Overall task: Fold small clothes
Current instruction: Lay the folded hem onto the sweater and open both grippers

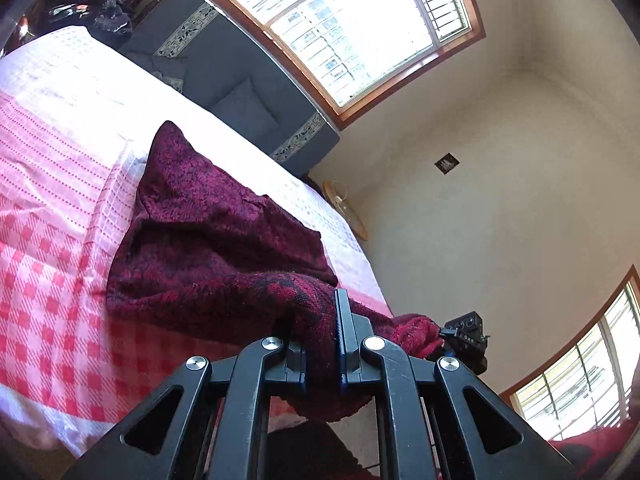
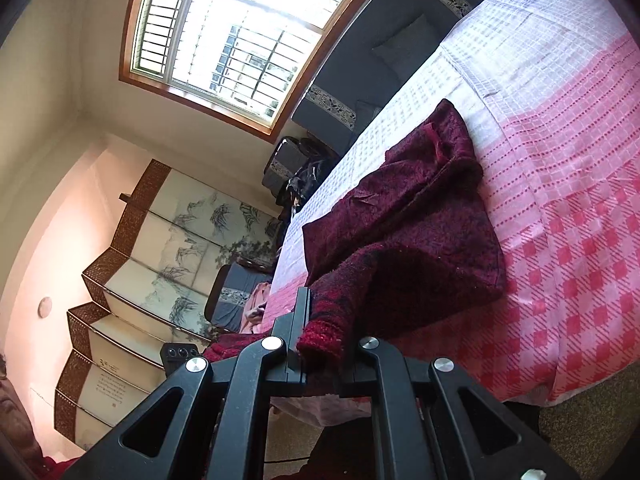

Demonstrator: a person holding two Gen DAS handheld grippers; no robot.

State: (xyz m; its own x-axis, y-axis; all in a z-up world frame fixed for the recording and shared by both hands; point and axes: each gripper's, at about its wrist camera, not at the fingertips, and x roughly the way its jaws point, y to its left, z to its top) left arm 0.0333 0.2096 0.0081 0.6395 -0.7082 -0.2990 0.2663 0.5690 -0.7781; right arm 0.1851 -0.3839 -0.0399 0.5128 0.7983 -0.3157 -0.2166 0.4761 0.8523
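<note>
A dark red knitted garment (image 1: pixel 208 236) lies partly folded on a pink and white checked bed cover (image 1: pixel 52 208). My left gripper (image 1: pixel 320 336) is shut on one near edge of the garment, lifted off the bed at its front edge. My right gripper (image 2: pixel 320 332) is shut on the other near edge of the same garment (image 2: pixel 404 216), also raised. The right gripper's body (image 1: pixel 466 338) shows at the far end of the held edge in the left wrist view. The left gripper's body (image 2: pixel 178 354) shows in the right wrist view.
A dark grey sofa (image 1: pixel 224 76) stands behind the bed under a large window (image 1: pixel 360 20). A folding painted screen (image 2: pixel 160 248) stands by the wall. Dark bags (image 2: pixel 304 176) sit near the sofa. The bed cover (image 2: pixel 560 200) spreads wide beyond the garment.
</note>
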